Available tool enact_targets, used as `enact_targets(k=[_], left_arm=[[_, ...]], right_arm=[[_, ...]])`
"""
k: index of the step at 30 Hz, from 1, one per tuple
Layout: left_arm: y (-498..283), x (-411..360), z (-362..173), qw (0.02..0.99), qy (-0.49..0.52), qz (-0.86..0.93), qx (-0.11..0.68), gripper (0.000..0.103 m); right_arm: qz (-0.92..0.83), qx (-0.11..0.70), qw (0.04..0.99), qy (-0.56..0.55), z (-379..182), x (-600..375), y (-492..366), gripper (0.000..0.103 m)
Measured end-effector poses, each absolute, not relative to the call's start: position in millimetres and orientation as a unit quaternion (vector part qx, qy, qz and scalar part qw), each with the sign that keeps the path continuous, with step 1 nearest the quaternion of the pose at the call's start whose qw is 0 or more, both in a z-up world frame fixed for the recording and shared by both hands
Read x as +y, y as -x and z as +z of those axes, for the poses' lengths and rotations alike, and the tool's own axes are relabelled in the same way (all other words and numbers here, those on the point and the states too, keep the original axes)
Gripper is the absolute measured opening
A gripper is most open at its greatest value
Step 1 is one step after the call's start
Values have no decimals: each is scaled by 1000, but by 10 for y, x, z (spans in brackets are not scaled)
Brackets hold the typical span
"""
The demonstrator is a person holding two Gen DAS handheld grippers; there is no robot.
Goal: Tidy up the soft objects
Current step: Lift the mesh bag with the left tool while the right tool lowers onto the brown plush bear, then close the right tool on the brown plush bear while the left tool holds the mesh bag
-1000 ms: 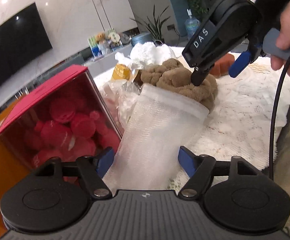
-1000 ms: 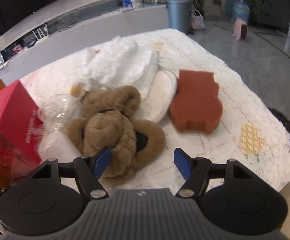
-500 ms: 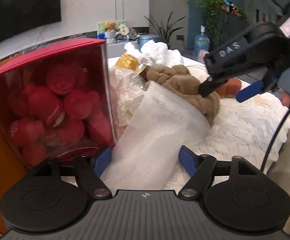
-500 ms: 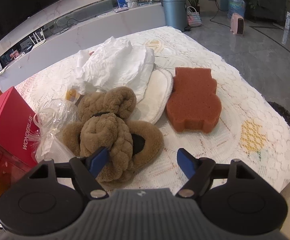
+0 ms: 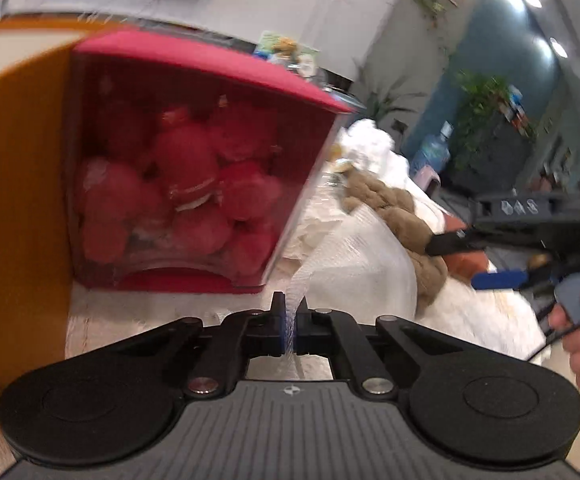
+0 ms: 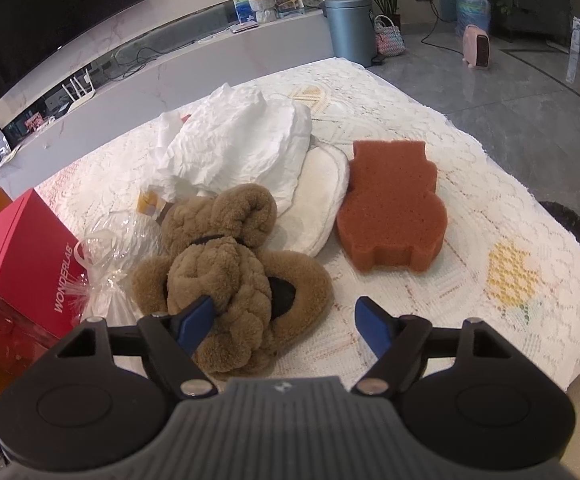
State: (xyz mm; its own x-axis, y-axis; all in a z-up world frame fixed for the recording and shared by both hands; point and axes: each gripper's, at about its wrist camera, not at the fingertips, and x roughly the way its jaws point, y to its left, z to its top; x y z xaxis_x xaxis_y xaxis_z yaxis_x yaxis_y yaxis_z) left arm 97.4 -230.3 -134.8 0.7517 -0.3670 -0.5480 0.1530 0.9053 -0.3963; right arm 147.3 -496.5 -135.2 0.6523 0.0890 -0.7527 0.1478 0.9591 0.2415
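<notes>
Left gripper clamped on mesh cloth; right gripper spread over plush toy.

The left gripper (image 5: 289, 322) has just closed its jaws on a thin edge of the white mesh cloth (image 5: 364, 256), which lies beside the red box (image 5: 194, 168) on the lace tablecloth (image 6: 470, 200). The right gripper (image 6: 286, 322) stands released, jaws wide, its left fingertip touching the brown plush toy (image 6: 226, 280). The orange sponge (image 6: 390, 208) lies apart to the right, crumpled white fabric (image 6: 242, 144) behind the toy.
</notes>
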Motion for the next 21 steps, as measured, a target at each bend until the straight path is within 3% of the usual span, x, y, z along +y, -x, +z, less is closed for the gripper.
enact_targets(k=[15,21], left_arm=[[-866,-2362,-1349,935,127,-140,299,4],[-859,-2409,-1360,937,121,-138,296,5]], right_arm=[[46,427,902,-33,-1451,-4430,-1592,79],[40,427,903,-11,-1453,-4380,-1594,59]])
